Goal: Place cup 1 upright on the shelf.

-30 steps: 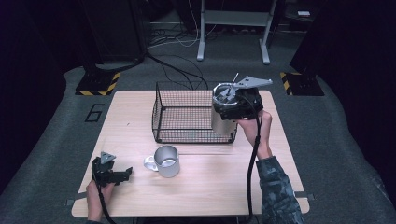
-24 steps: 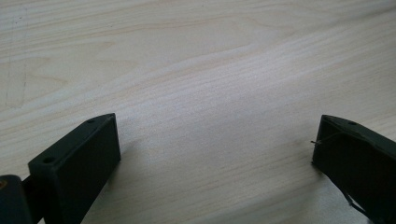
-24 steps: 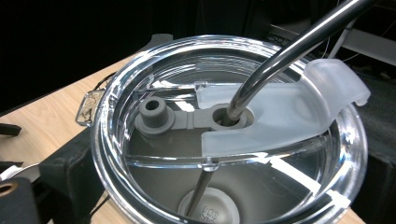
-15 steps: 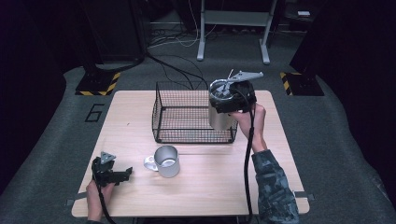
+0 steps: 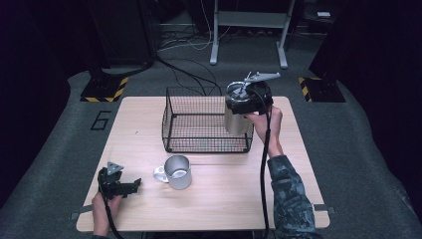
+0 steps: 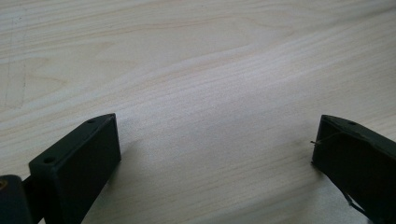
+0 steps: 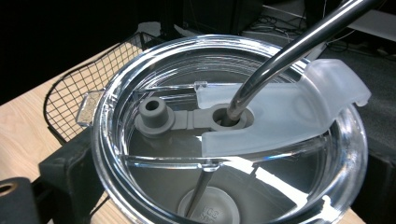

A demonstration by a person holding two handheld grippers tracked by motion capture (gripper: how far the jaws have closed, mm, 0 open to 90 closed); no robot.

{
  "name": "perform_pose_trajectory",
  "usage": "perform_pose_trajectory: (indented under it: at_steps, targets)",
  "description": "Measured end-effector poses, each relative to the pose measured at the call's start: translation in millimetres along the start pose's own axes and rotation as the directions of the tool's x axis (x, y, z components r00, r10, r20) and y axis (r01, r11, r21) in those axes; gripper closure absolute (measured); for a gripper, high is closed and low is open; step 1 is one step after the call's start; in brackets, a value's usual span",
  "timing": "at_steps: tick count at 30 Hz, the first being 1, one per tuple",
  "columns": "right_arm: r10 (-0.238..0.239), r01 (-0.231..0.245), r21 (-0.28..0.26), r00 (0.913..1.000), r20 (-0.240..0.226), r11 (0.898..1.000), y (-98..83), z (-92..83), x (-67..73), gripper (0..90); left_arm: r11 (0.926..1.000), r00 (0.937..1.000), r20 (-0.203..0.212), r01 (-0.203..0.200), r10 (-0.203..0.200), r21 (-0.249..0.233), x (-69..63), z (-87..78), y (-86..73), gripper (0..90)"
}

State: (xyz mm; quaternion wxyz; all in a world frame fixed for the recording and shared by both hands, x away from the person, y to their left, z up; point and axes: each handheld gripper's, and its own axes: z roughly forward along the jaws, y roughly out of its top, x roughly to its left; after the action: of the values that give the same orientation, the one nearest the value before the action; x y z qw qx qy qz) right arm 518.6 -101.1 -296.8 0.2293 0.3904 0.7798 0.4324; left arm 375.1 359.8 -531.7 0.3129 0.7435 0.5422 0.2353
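Since the earlier frame the right gripper [image 5: 243,102] had carried the steel tumbler [image 5: 236,118] leftward and away from the person, from just outside the wire basket's [image 5: 175,122] right end to a spot over its near right corner. The left gripper [image 5: 119,185] and the metal mug [image 5: 177,171] had not shifted.

The right gripper's jaws were closed against the tumbler's upper rim, one on each side of the clear lid [image 7: 154,154], and the tumbler hung upright and off the table [image 5: 298,164]. A bent metal straw [image 7: 280,51] rose through the lid's frosted slider [image 7: 289,116], and the basket's mesh [image 7: 88,84] lay just beyond the rim. The left gripper rested at the table's near left corner, its jaws spread wide with bare wood [image 6: 210,93] between them and nothing held.

The step in hand looked like loading the tumbler into the basket, with the carry nearly finished. The next move likely called for bringing the tumbler's base fully inside the right wall, then lowering it straight down so the base met the mesh floor flat before the jaws let go. The mug stood near the basket's front, well apart from the tumbler, apparently yet to be dealt with.
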Motion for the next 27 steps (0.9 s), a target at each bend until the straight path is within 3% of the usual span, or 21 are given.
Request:
perform_pose_trajectory:
  at_steps: [7, 17, 24, 27]
  targets:
    - [-0.027, 0.027, 0.03, 0.9996, 0.011, 0.999, 2.6, 17.7, 0.4, 3.4, 1.0, 1.0, 0.001, 0.002, -0.002, -0.001, -0.3, 0.0, 0.0, 0.9]
    - [0.016, -0.016, 0.037, 0.9997, 0.021, 0.999, 0.9, 35.7, -4.4, 3.4, 1.0, 1.0, 0.001, 0.001, -0.001, -0.002, -0.3, 0.1, -0.1, 0.9]
    - [0.003, -0.005, 0.055, 0.9998, 0.02, 0.998, -2.1, 50.2, -6.6, 3.4, 1.0, 1.0, 0.001, 0.001, -0.001, -0.001, -0.4, 0.1, -0.1, 0.9]
    - [0.019, -0.021, 0.068, 0.9997, 0.018, 0.998, -2.9, 55.3, -5.1, 3.4, 1.0, 1.0, 0.002, 0.002, -0.002, -0.006, -0.4, 0.3, -0.3, 0.9]
